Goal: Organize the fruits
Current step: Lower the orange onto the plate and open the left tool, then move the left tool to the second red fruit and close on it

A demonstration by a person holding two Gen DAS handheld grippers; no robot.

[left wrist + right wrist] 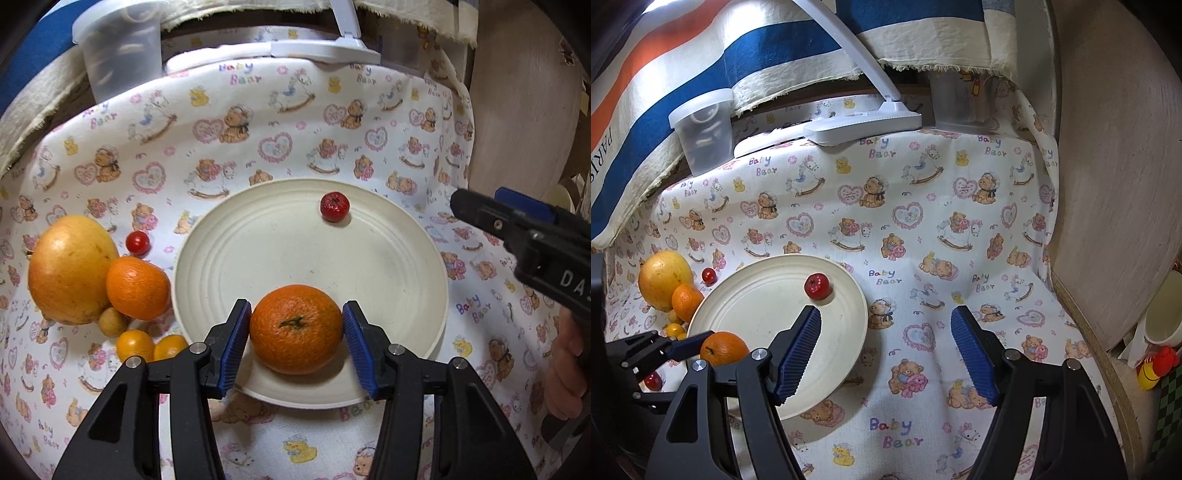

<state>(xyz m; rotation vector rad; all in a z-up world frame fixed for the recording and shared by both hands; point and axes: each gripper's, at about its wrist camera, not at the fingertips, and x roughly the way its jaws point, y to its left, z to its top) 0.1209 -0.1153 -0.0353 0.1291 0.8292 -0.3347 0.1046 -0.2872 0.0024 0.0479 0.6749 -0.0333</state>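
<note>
An orange [295, 328] [724, 349] rests on the near part of the cream plate [388, 266] [757, 306]. My left gripper [297, 306] flanks it, blue pads just beside its sides with a thin gap, so open. A small red fruit [334, 206] [817, 285] lies at the plate's far side. Left of the plate are a big yellow fruit [70, 269], a second orange [138, 288], a red cherry tomato [137, 243] and small yellow fruits [135, 345]. My right gripper [886, 314] hangs open and empty over the cloth, right of the plate.
A bear-print tablecloth [923, 229] covers the table. At the back stand a clear plastic tub [701, 129], a white lamp base [864, 125] and another clear container [960, 99]. A wooden edge [1108, 184] bounds the right. Another small red fruit [653, 380] lies near the left gripper.
</note>
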